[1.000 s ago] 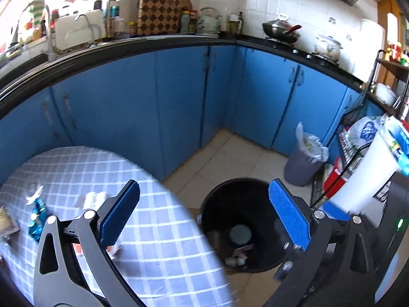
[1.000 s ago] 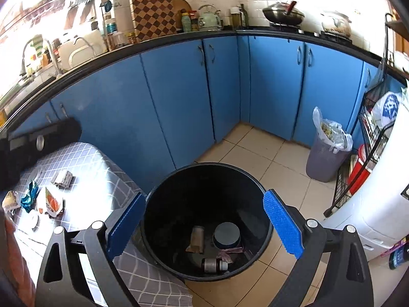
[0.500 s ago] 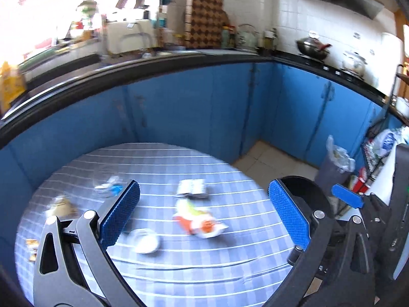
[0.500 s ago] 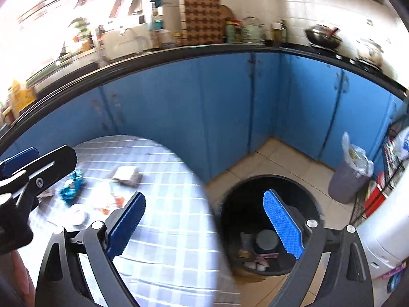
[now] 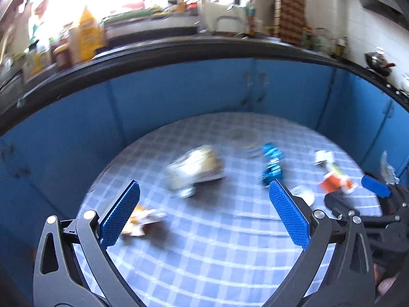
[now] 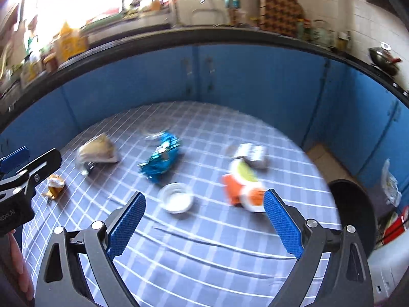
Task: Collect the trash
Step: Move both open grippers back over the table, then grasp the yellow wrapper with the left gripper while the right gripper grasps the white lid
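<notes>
While both tools gape empty, white cup (image 6: 176,200) lies between right tool (image 6: 202,221) fingers.

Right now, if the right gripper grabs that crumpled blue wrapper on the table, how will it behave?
The blue wrapper looks crumpled and thin, so it will probably be light and crush flat between the open right gripper pads. Its shiny foil-like surface may be slippery. Lying loose on the checked tablecloth, it would likely slide if pushed.

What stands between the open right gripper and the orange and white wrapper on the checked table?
Nothing visible. The orange and white wrapper lies just ahead of the right gripper, beside the small white lid.
</notes>
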